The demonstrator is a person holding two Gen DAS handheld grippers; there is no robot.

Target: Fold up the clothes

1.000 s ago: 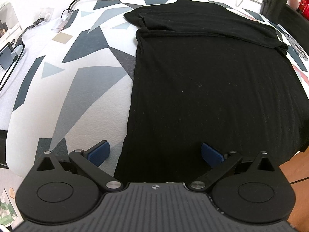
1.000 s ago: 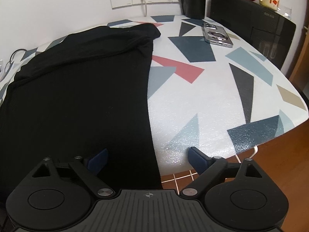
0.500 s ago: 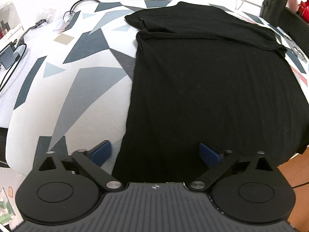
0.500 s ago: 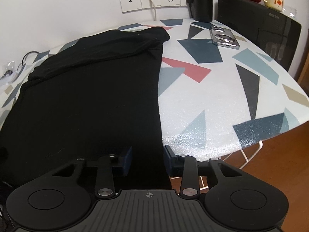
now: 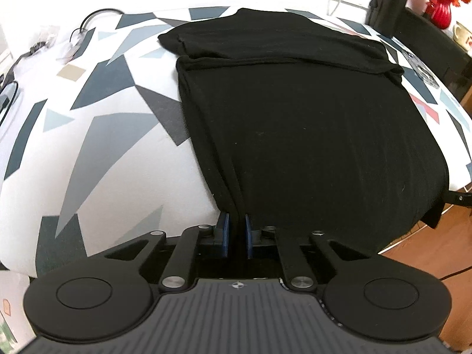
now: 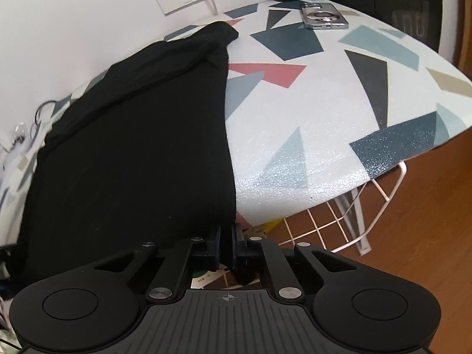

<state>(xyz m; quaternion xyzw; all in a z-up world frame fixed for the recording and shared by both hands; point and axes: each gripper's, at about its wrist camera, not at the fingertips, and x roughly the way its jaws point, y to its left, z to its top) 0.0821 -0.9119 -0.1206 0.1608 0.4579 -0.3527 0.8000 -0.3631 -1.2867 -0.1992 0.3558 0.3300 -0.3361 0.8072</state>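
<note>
A black garment [image 5: 309, 124] lies flat on the patterned table [image 5: 103, 147], its far part folded over into a band. Its near edge hangs over the table's front. In the left wrist view my left gripper [image 5: 236, 233] is closing its jaws on the garment's near left corner, and the blue pads pinch a bunched strip of fabric. In the right wrist view the same garment [image 6: 132, 147] fills the left half. My right gripper [image 6: 226, 240] is closing its jaws on the near right corner, with black fabric between the pads.
A phone [image 6: 323, 16] lies at the far right of the table [image 6: 309, 124], with a dark bottle [image 5: 389, 6] and a red vase [image 5: 441, 11] behind it. Cables [image 5: 88, 20] lie at the far left. A white wire rack [image 6: 354, 215] stands under the table's right edge, above a wooden floor.
Both grippers went from wide open to closed on the garment's near corners. The right one closed first and shifted left; fabric now bunches between the left pads.
</note>
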